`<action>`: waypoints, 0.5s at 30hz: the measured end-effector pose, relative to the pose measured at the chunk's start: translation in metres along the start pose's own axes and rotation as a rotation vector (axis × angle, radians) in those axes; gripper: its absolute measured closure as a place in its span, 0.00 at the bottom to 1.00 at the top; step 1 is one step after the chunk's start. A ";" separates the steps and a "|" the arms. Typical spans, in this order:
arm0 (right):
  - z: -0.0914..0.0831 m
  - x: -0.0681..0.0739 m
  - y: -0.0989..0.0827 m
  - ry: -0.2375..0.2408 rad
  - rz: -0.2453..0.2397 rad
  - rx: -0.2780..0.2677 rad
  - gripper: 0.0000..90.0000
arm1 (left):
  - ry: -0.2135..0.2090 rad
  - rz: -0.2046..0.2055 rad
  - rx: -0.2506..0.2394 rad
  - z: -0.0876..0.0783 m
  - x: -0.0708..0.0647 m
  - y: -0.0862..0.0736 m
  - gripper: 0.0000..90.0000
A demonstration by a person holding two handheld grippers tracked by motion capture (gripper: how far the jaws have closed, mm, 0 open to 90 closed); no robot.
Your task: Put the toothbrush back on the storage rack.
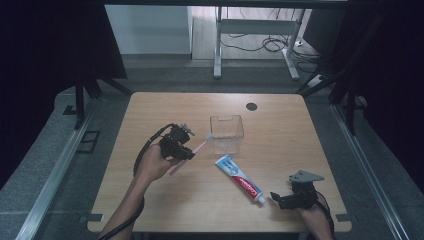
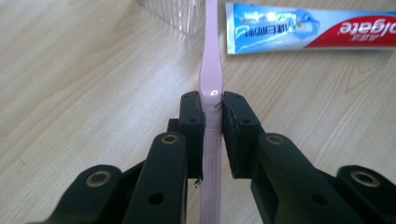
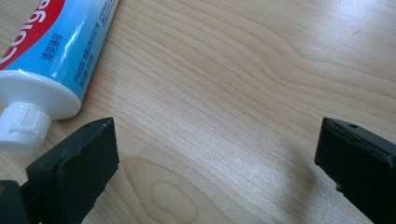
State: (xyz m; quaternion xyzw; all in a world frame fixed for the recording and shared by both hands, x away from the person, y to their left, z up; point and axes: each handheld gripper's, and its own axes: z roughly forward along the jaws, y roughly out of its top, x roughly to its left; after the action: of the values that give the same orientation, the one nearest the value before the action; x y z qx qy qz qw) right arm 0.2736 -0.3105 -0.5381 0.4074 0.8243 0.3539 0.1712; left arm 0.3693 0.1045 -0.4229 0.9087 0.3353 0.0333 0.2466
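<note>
A pink toothbrush (image 2: 211, 70) is clamped by its handle between the pads of my left gripper (image 2: 213, 109), which is shut on it. In the high view the left gripper (image 1: 186, 150) holds the toothbrush (image 1: 200, 146) tilted, its head by the rim of the clear plastic cup (image 1: 226, 134). A toothpaste tube (image 1: 240, 179) lies flat on the table between the two hands. My right gripper (image 1: 280, 196) rests low at the front right, just right of the tube's white cap (image 3: 21, 126). Its jaws are wide open with bare wood between them (image 3: 217, 144).
The wooden table (image 1: 280, 130) has a dark round hole (image 1: 251, 106) near its back edge. A metal desk frame (image 1: 255, 45) and cables stand on the floor beyond the table. Dark curtains hang at both sides.
</note>
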 end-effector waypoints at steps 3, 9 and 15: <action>0.000 0.000 0.000 0.000 -0.001 0.000 0.00 | -0.003 0.005 -0.011 -0.003 0.000 0.004 0.87; 0.000 0.000 0.000 0.000 0.002 -0.004 0.00 | -0.010 0.013 -0.042 -0.006 -0.002 0.015 0.87; -0.001 0.000 0.000 0.003 0.002 -0.008 0.00 | -0.015 0.010 -0.072 -0.006 -0.001 0.025 0.87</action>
State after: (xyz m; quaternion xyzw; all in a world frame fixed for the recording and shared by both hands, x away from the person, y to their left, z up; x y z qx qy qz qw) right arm 0.2735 -0.3108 -0.5374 0.4071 0.8226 0.3582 0.1711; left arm 0.3818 0.0905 -0.4057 0.9010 0.3275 0.0400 0.2815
